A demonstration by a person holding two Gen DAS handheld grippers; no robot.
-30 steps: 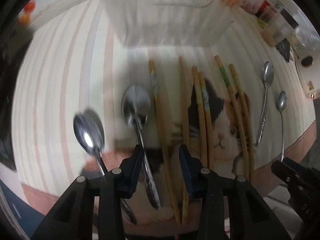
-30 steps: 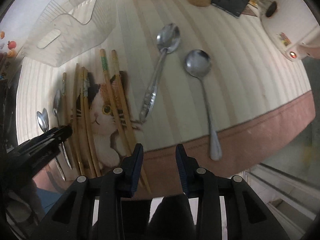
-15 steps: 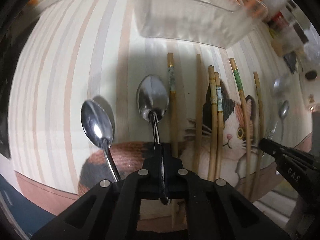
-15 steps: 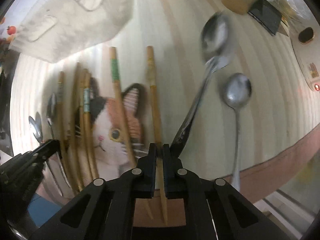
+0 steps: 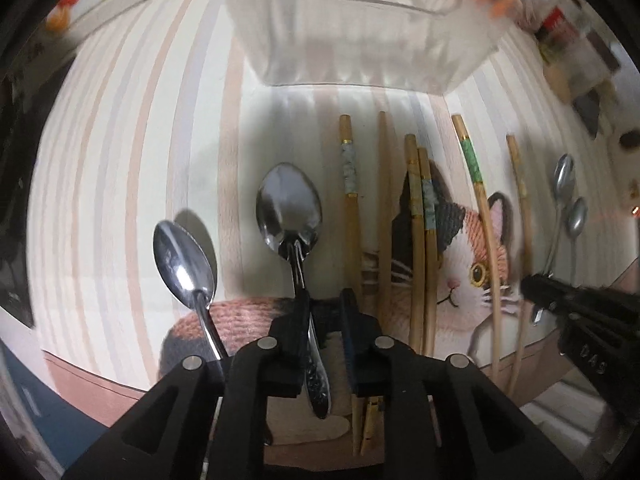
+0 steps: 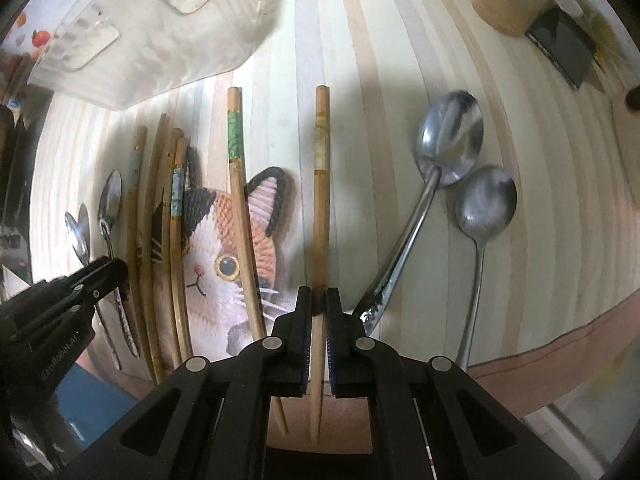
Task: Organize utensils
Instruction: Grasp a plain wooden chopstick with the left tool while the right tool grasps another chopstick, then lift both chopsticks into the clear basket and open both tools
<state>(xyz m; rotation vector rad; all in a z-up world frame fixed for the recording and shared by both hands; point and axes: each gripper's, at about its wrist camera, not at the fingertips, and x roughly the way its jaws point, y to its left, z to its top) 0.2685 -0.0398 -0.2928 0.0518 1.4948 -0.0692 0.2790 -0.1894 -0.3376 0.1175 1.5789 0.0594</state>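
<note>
— How far along?

— Barely begun. Nothing visible inside the clear plastic bin (image 5: 360, 28) at the top of the frame. Six chopsticks and four spoons all out on the counter (image 6: 540, 160).

— Claws?

— Left claw (image 5: 325, 312) parted around the spoon (image 5: 290, 216) handle, not pinching it. Right claw (image 6: 319, 304) clamped on a chopstick (image 6: 321, 184) at lower centre.

— Which way pointing?

— Both lengthwise up the frame: spoon bowl toward the bin, chopstick blunt end up, tapered tip below the claw.
</note>
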